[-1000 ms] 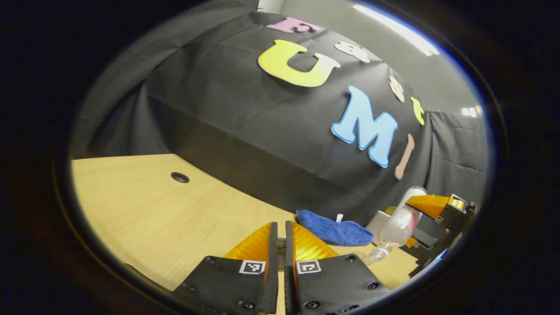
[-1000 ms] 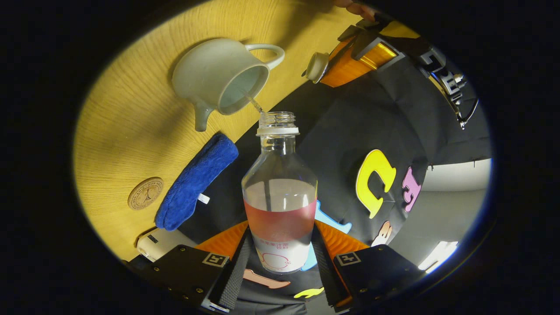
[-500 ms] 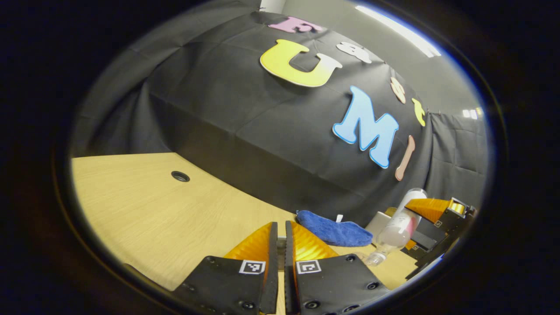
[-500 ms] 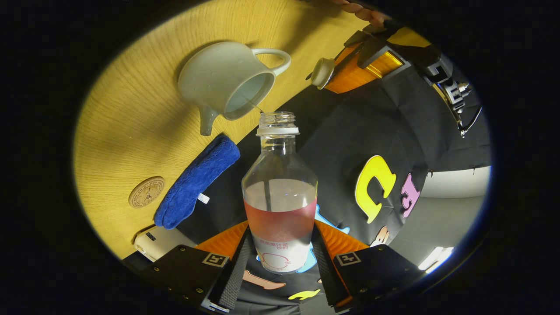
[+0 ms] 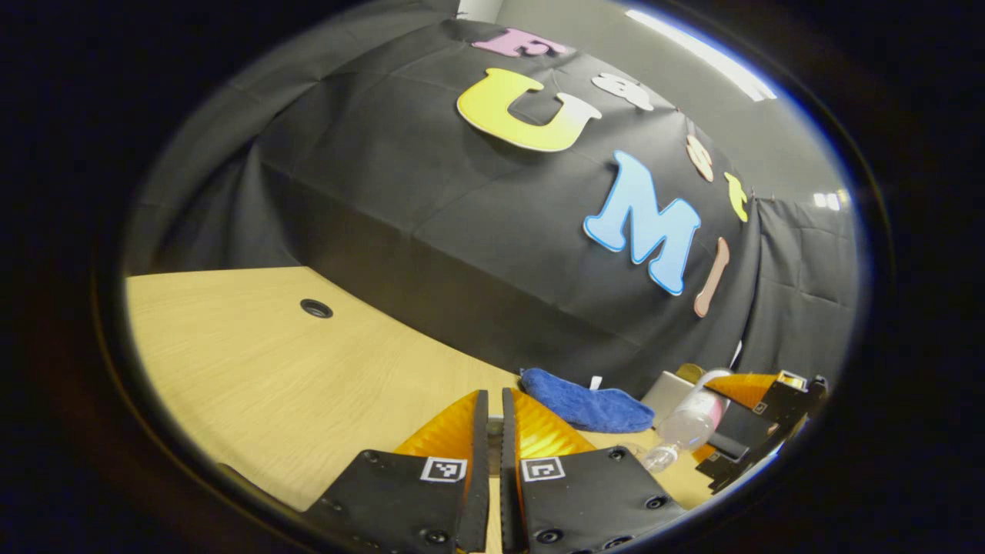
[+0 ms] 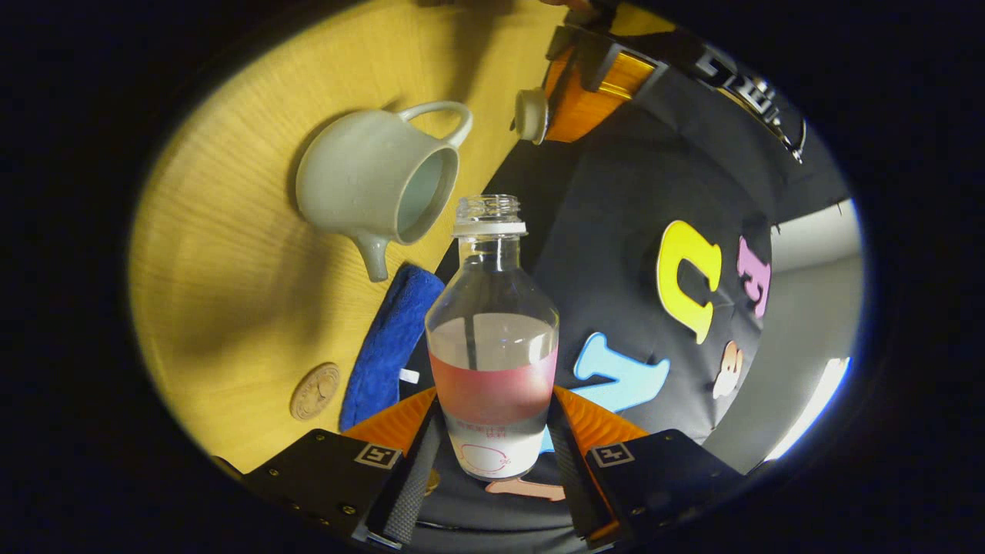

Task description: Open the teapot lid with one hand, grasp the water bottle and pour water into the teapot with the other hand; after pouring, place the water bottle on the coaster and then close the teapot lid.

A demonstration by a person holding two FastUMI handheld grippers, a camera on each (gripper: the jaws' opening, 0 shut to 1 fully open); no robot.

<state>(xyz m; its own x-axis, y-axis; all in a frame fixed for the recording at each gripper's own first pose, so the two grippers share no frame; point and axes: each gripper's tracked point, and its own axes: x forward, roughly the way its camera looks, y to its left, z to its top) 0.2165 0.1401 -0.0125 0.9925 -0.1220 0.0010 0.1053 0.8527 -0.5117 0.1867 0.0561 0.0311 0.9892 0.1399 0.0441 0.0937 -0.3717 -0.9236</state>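
While both hand-held grippers stay clamped, bottle (image 6: 492, 338) and lid (image 6: 529, 115), teapot (image 6: 369, 185) rests on wooden table (image 6: 231, 269).

Left gripper (image 5: 494, 431): black finger mounts with dark screws and a square black-and-white marker on each; ribbed inner strips; right gripper (image 6: 492, 454): likewise black mounts, small screws, square markers, ribbed inner strips.

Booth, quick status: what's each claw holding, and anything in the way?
Right gripper clamps water bottle. Left gripper holds lid. Teapot open. Coaster unobstructed.
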